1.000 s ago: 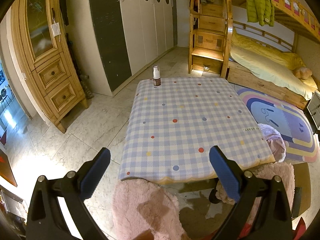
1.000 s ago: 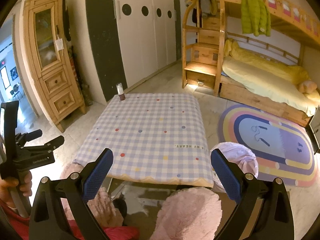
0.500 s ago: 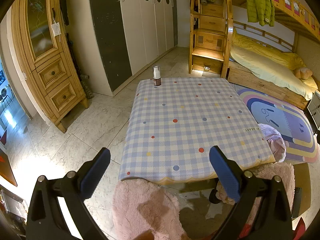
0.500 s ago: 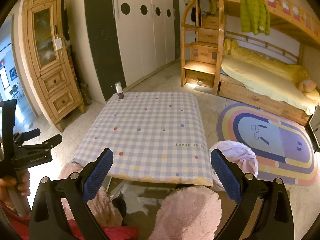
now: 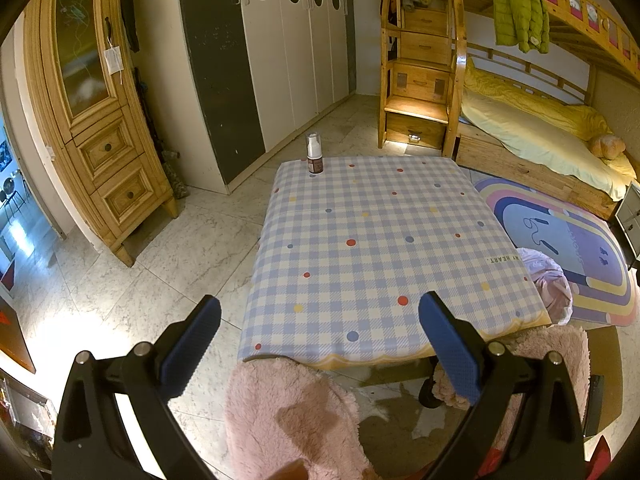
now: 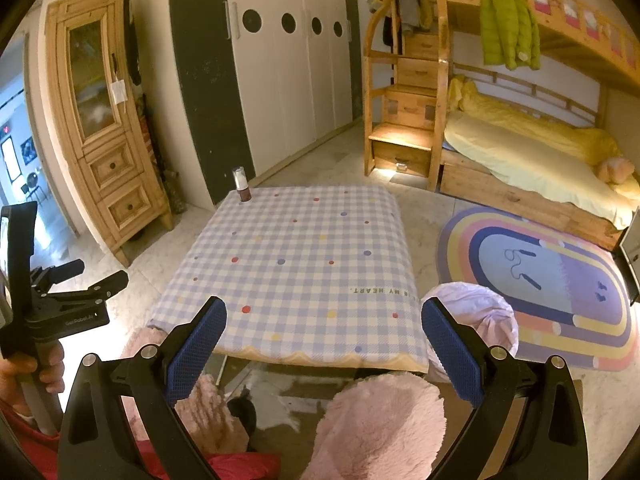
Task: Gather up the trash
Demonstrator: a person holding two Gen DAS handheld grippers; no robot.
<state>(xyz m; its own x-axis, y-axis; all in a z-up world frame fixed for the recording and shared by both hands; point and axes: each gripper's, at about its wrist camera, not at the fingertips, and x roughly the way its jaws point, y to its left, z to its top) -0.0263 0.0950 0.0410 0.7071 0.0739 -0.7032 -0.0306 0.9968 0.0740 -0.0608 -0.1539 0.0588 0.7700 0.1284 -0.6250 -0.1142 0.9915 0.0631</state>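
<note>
Far ahead of both tools, small brown pump bottle with clear cap (image 5: 314, 157) stands upright at far corner of blue-checked tablecloth (image 5: 372, 248). Left gripper (image 5: 320, 356) and right gripper (image 6: 324, 356) spread wide, holding nothing. Step: approach (likely trash). Next: reach forward, straddle bottle.

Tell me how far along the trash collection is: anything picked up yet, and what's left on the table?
Nothing looks collected yet. Both the left gripper and the right gripper are open and empty, held short of the checked table. The only item on it is a small pump bottle standing at the far left corner, untouched. A lilac bag sits on the floor by the table's right side; its contents aren't visible. So picking up and bagging remain.
</note>
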